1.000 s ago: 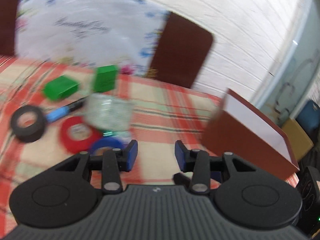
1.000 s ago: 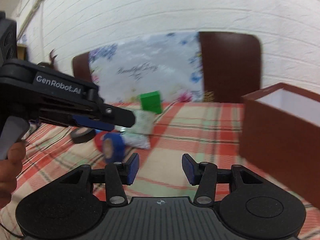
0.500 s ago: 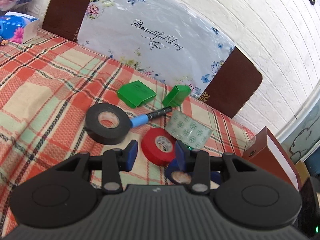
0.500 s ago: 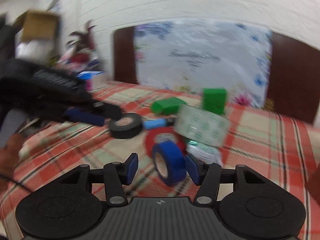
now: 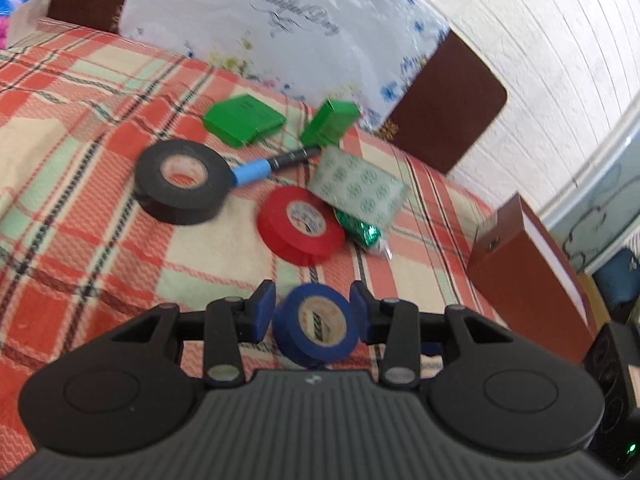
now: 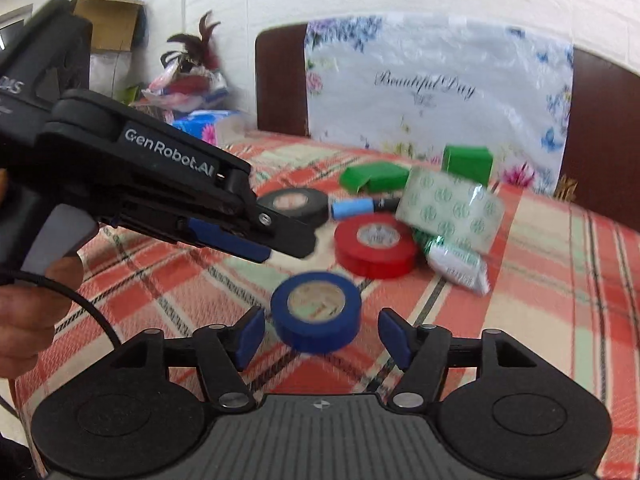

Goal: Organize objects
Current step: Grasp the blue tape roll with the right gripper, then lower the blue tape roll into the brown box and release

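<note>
A blue tape roll (image 5: 315,325) lies on the plaid tablecloth between the open fingers of my left gripper (image 5: 313,315), small gaps on both sides. In the right wrist view the same roll (image 6: 316,310) sits just ahead of my open right gripper (image 6: 321,334), and the left gripper (image 6: 256,236) hangs above and left of it. Beyond lie a red tape roll (image 5: 301,225), a black tape roll (image 5: 183,181), a blue-capped marker (image 5: 267,166), two green boxes (image 5: 243,120), and a green-patterned packet (image 5: 355,193).
A brown open box (image 5: 528,276) stands at the table's right edge. A floral "Beautiful Day" bag (image 5: 280,28) leans on brown chairs (image 5: 444,104) behind the table. Tissue packs and clutter (image 6: 200,96) sit at the far left.
The left gripper swung from the brown box toward the tape rolls and now straddles the blue roll. The right gripper came in behind the blue roll and opened wider.
</note>
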Demonstrator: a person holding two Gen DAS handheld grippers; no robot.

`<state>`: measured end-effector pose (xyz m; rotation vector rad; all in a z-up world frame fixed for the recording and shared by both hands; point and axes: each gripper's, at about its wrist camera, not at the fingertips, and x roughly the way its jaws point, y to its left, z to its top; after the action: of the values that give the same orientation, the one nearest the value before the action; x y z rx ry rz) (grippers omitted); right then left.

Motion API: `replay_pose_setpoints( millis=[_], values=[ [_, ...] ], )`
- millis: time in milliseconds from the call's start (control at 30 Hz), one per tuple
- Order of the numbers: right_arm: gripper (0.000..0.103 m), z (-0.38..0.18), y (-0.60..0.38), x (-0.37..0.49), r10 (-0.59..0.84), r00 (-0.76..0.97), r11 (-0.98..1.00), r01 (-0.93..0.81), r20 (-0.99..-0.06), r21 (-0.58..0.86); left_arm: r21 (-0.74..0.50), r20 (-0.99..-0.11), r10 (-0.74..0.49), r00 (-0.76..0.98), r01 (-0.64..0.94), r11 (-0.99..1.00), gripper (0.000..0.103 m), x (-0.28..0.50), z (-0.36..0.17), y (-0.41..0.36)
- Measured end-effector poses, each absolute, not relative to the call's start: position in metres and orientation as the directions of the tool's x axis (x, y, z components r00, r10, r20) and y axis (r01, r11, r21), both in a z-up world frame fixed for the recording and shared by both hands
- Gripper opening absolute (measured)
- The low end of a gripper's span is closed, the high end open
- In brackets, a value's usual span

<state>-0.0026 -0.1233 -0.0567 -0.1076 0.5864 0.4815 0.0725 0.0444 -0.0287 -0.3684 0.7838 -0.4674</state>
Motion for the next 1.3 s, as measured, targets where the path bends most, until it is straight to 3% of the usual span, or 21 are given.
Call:
replay_pose_setpoints(
  millis=[100,233,267,433,600,833,1033,1300],
  values=[
    [0.066,-0.062,-0.116,0.000,0.405,0.716,0.878,-0.479,-0.569,0.023,-0.473,-0.628,-0.527,0.573,0.257,0.843,0.041,0.077,-0.039,0.040],
    [0.060,-0.070,-0.107,0.009,0.384,0.713,0.883,-0.469,-0.587,0.008,-0.472,-0.648,-0.519,0.558,0.240,0.848,0.030,0.074,-0.047,0.042],
    [0.054,-0.068,-0.107,0.008,0.385,0.719,0.885,-0.466,-0.579,0.009,-0.476,-0.648,-0.518,0.558,0.234,0.848,0.028,0.074,-0.046,0.043],
    [0.054,-0.049,-0.123,-0.003,0.359,0.793,0.908,-0.419,-0.493,-0.013,-0.423,-0.605,-0.533,0.592,0.329,0.845,0.024,0.073,-0.007,0.021],
    [0.054,-0.015,-0.164,-0.024,0.209,0.912,0.955,-0.268,-0.354,-0.128,-0.336,-0.548,-0.601,0.582,0.505,0.795,0.024,0.077,0.039,-0.048],
    [0.054,0.015,-0.269,-0.062,-0.074,0.966,0.990,0.042,-0.248,-0.132,-0.265,-0.497,-0.735,0.462,0.726,0.635,0.024,0.059,0.070,-0.185],
    [0.054,0.013,-0.347,-0.091,-0.255,0.931,0.966,0.233,-0.260,-0.113,-0.252,-0.511,-0.786,0.348,0.814,0.524,0.024,0.041,0.061,-0.286],
    [0.057,-0.006,-0.401,-0.085,-0.336,0.882,0.941,0.329,-0.330,-0.077,-0.248,-0.569,-0.769,0.290,0.831,0.498,0.024,0.043,0.039,-0.350]
  ],
)
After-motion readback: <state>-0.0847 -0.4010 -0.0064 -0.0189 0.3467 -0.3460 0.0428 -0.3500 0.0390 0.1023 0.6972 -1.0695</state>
